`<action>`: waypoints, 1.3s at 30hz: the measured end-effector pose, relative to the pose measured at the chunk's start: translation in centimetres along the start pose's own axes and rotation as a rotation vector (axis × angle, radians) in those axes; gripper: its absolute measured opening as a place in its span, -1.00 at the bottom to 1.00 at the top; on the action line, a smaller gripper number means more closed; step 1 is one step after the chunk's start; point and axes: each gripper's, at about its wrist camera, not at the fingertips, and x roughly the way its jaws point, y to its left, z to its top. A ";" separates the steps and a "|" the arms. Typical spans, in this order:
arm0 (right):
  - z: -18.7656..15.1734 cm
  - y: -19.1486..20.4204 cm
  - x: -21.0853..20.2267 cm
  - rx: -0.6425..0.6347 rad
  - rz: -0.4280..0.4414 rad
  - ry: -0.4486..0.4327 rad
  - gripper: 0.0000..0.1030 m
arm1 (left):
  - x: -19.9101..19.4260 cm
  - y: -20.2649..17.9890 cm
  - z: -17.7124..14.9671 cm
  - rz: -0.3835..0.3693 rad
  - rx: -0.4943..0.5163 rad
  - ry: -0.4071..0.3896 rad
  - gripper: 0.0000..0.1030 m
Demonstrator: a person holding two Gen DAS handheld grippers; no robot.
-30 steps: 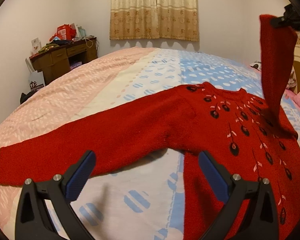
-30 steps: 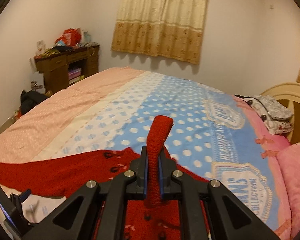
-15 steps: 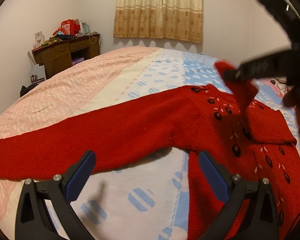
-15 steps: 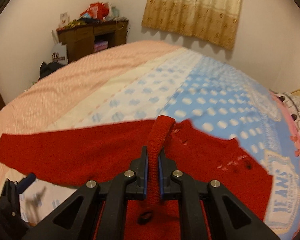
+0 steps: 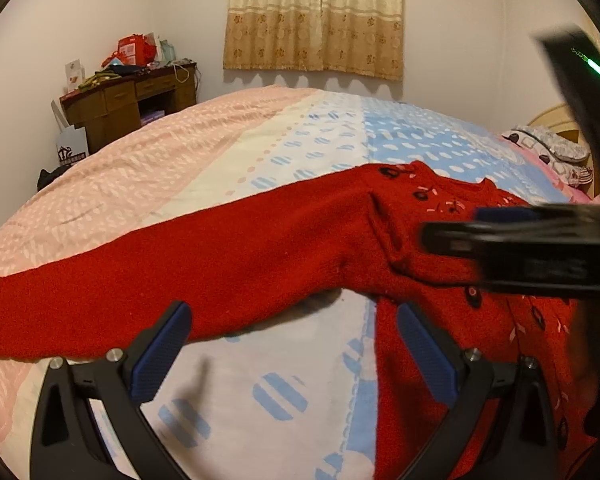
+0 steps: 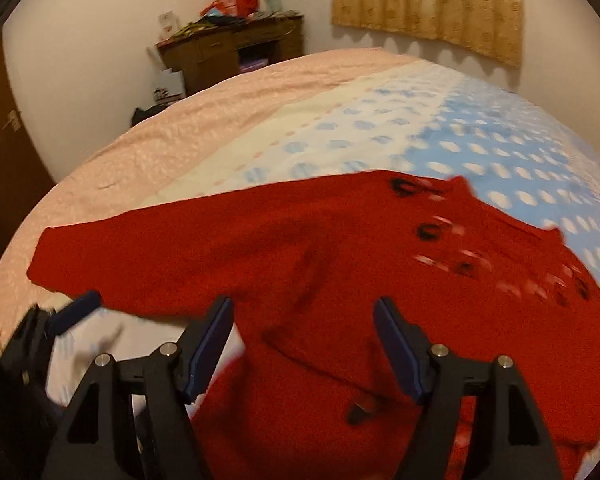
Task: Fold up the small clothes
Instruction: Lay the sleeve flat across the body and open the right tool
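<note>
A small red knitted sweater (image 5: 300, 240) with black and pink motifs lies flat on the bed. Its left sleeve (image 5: 100, 296) stretches out to the left. The other sleeve (image 6: 360, 360) lies folded across the body. My left gripper (image 5: 292, 344) is open and empty, just above the bedding below the outstretched sleeve. My right gripper (image 6: 302, 344) is open and empty over the sweater body; it shows from the side, blurred, in the left wrist view (image 5: 520, 248). The left gripper shows at the lower left of the right wrist view (image 6: 56, 320).
The bed cover (image 5: 228, 152) has pink, cream and blue polka-dot bands. A cluttered wooden desk (image 5: 132, 100) stands by the far wall, with a curtain (image 5: 316, 16) beyond. Pillows (image 5: 552, 152) lie at the right by the headboard.
My right gripper carried the raised sleeve down and leftward across the sweater body, then opened and let it go. The sleeve now lies folded over the body. The left gripper stayed open and still.
</note>
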 end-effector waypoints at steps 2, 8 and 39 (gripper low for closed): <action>-1.4 -1.9 -1.6 0.046 -0.028 -0.016 0.41 | 0.0 -0.2 0.3 0.008 0.014 0.004 1.00; -4.1 -8.8 -4.4 0.203 -0.211 -0.052 0.41 | -0.1 -1.3 3.6 0.012 0.062 -0.032 1.00; -7.5 -15.0 -4.4 0.291 -0.324 0.022 0.41 | 4.1 -2.6 3.9 0.114 0.100 0.061 1.00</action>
